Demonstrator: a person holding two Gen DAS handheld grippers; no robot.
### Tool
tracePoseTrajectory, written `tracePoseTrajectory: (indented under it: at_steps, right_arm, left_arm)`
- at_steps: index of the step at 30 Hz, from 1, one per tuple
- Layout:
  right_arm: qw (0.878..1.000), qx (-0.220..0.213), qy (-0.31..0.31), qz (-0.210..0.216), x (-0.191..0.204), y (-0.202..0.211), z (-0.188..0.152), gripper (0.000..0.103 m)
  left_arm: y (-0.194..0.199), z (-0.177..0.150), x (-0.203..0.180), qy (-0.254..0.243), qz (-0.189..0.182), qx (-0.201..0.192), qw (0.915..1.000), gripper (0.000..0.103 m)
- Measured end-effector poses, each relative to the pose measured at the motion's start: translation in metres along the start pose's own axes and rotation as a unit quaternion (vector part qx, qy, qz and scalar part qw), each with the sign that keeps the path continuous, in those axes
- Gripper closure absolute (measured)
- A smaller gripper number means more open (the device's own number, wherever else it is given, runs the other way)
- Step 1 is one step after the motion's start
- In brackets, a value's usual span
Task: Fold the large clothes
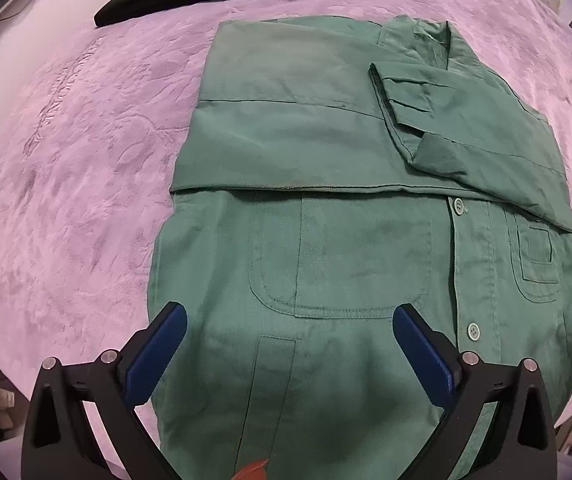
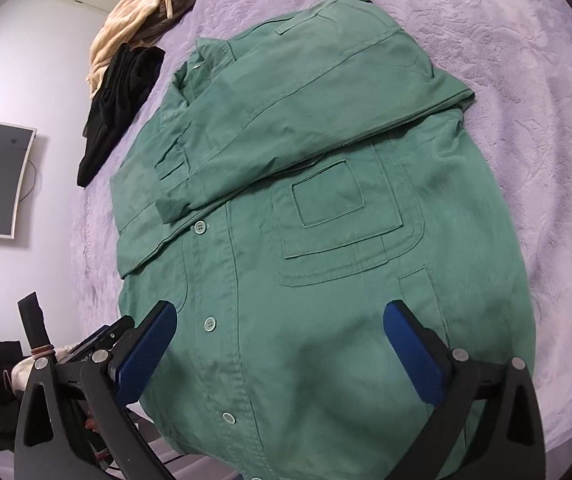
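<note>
Both tongs, left and right, gape empty over the green jacket's lower-frame hem, its length running toward the top.

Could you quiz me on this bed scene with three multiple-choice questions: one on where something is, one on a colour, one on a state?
1. Where do the green jacket's sleeves lie?
A. folded across its chest
B. hanging off the bed
C. under the black garment

2. What colour is the bedspread?
A. white
B. lilac
C. yellow

3. How is the right gripper?
A. shut on a sleeve
C. shut, empty
B. open, holding nothing

Answers: 1 A, both sleeves cross the upper front; 2 B, lilac plush surrounds the jacket; 3 B, its blue pads stand wide apart above the cloth.
</note>
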State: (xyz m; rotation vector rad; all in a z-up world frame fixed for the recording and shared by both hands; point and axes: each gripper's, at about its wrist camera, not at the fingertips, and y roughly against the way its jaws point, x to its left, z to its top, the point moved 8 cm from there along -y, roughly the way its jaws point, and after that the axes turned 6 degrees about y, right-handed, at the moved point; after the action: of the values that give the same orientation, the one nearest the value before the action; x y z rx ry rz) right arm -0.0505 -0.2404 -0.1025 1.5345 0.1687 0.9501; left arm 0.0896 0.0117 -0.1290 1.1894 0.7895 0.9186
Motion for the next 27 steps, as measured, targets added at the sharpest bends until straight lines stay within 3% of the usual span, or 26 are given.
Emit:
tracePoseTrajectory:
  at_steps: [5, 15, 18, 27]
  right_arm:
    - [0.999, 0.033, -0.003, 0.019, 0.004, 0.005, -0.009, 0.0]
    - [0.998, 0.058, 0.003, 0.019, -0.006, 0.025, -0.02, 0.0]
    - [0.997, 0.07, 0.006, 0.021, -0.014, 0.03, -0.025, 0.0]
    - [0.993, 0.112, -0.003, 0.031, -0.037, 0.026, -0.044, 0.0]
  left_arm:
    - [0.015, -0.005, 0.0, 0.004, -0.003, 0.01, 0.9999, 0.0]
    - [0.034, -0.022, -0.004, 0.013, 0.017, 0.016, 0.9996, 0.0]
    - [0.032, -0.034, 0.0, 0.023, 0.034, 0.027, 0.9988, 0.0]
    - [0.038, -0.08, -0.01, 0.056, 0.032, 0.047, 0.9968, 0.0]
